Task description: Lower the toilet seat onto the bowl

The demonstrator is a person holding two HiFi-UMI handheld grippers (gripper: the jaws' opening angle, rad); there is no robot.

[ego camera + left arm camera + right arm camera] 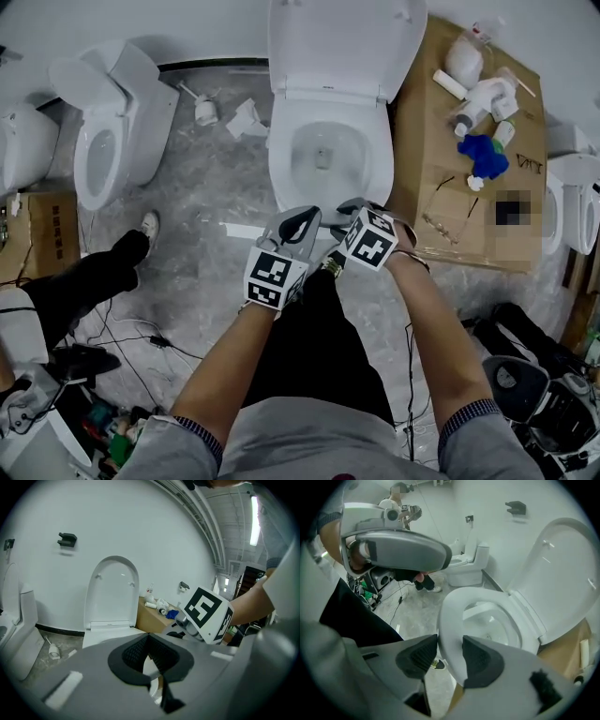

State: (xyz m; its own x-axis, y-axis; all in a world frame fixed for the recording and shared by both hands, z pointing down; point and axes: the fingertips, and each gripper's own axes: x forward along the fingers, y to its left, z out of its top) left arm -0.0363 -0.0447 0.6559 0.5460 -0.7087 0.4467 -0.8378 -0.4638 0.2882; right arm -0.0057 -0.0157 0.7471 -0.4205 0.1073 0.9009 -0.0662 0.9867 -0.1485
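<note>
A white toilet [281,183] stands ahead with its lid [347,42] upright against the wall. The toilet seat [450,616] is low, roughly level over the bowl. My right gripper [450,641] is shut on the seat's front edge, one dark pad on each side of the rim. In the head view that right gripper [354,208] is at the bowl's front. My left gripper [302,221] hovers just beside it, shut and holding nothing. In the left gripper view the lid [112,592] rises beyond the left gripper [151,656], with the right gripper's marker cube [208,613] alongside.
A second toilet [108,131] stands at the left and another toilet [577,202] at the right edge. A cardboard box [469,202] beside the bowl carries white fittings and a blue object [483,155]. Another person's black-trousered leg [84,281] and cables [141,337] occupy the left floor.
</note>
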